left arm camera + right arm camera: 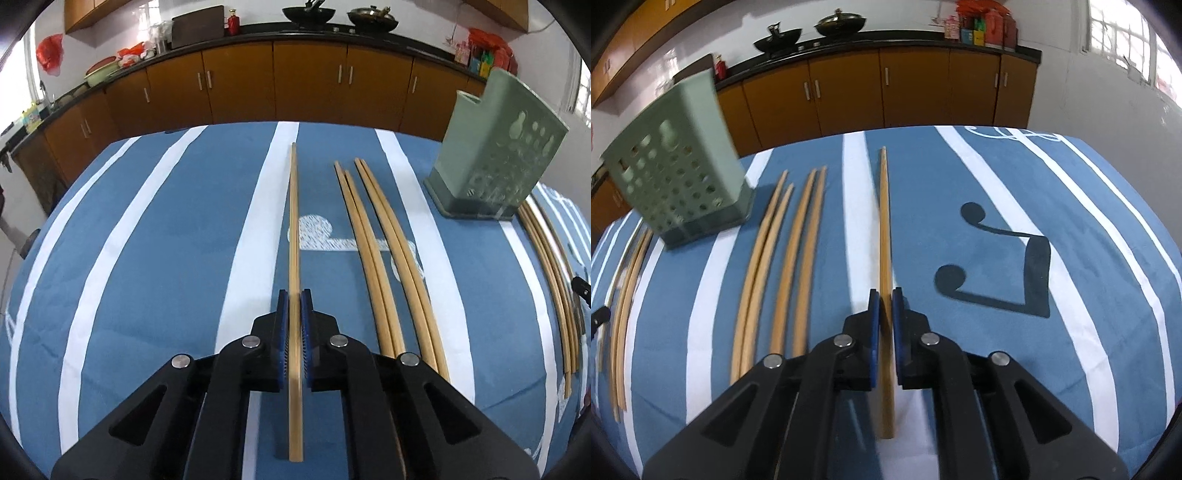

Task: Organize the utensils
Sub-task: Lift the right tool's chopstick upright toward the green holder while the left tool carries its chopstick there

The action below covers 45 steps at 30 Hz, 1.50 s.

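My left gripper is shut on a wooden chopstick that runs forward along the fingers over the blue striped tablecloth. My right gripper is shut on another wooden chopstick, pointing away the same way. A pale green perforated utensil holder stands upright at the table's far right in the left wrist view and at the far left in the right wrist view. Several more chopsticks lie in pairs on the cloth.
More chopsticks lie beyond the holder. Wooden kitchen cabinets with a black counter, woks and jars run behind the table. The table's far edge is just past the chopstick tips.
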### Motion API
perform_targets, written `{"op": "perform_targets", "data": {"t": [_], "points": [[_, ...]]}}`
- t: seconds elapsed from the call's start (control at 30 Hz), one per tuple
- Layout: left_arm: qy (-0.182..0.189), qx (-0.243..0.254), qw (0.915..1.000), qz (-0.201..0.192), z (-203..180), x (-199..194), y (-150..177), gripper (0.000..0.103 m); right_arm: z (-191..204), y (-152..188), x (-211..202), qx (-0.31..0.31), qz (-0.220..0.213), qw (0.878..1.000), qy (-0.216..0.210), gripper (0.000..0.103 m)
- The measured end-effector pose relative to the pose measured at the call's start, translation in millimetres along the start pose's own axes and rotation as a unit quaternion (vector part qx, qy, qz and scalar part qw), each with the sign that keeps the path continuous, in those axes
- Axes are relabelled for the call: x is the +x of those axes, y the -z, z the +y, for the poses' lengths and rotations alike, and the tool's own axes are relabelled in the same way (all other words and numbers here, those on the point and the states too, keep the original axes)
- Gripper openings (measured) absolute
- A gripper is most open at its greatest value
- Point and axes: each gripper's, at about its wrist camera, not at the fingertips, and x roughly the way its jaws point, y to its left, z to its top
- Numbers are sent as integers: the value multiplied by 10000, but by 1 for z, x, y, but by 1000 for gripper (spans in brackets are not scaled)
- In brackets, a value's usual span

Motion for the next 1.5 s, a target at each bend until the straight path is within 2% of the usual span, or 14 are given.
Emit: {"op": "perform_targets", "data": {"t": [0.2,0.67,0.77,1.07,1.5], "points": [[299,-26,9995,-22,6,-7,8,8,-2,0,-1,42,1,10000,-74,9],[248,60,9997,-59,4,-12,15,7,-7,4,-4,108,-5,9997,-221,8],[299,-24,9995,-42,7,-17,15,7,-8,4,-15,109,-157,9994,-277,8],[404,-15,9976,-571,10,-55,1,7,-8,-11,-60,35,-857,9957,-354,8],[436,-213,9897,-1348,15,-102,-22,7,-8,-25,-102,43,-1568,9869,-391,8]]}}
